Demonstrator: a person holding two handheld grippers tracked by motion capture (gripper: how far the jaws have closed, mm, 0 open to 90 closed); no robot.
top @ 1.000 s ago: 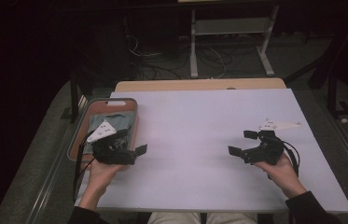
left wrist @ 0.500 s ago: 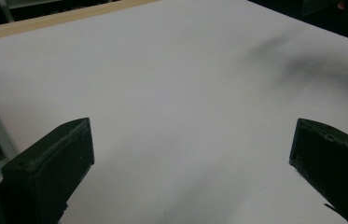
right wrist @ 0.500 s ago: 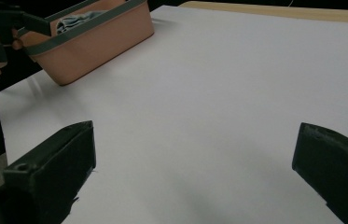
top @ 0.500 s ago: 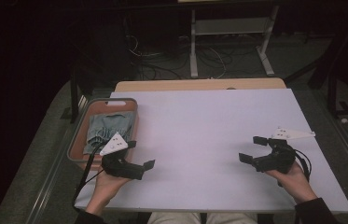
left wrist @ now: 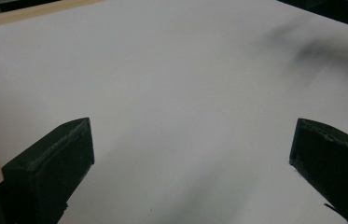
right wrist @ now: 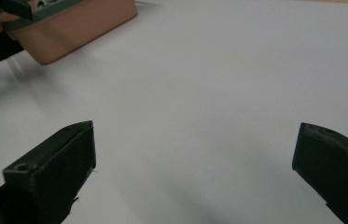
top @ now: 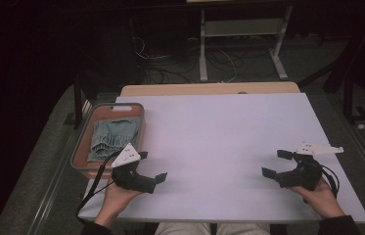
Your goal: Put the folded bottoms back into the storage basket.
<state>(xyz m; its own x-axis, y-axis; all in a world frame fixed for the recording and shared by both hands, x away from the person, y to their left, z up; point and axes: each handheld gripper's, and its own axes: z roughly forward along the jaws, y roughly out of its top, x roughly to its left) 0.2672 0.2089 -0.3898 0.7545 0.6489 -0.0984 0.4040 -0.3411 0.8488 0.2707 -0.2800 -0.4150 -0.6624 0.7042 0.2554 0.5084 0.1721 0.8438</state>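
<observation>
My left gripper (top: 153,166) is held in a hand low over the white tabletop (top: 219,132), just off the near right corner of a pinkish bin (top: 121,105). Its jaws stand wide apart with nothing between them (left wrist: 190,154). A folded blue-grey cloth (top: 111,137) lies inside the bin. My right gripper (top: 274,163) is held near the table's front right, pointing left across the board. It is open and empty too (right wrist: 195,158). The bin (right wrist: 78,28) sits far off at the upper left of the right gripper view.
A strip of wooden table (top: 209,89) shows beyond the white board's far edge. Behind it on the dark floor are a metal stand (top: 241,44) and loose cables (top: 170,58). A dark post (top: 349,93) rises at the right.
Both grippers have drawn back toward the near edge. The left one came off the bin's side and shifted slightly right; the right one moved outward to the right. Both stayed open.
</observation>
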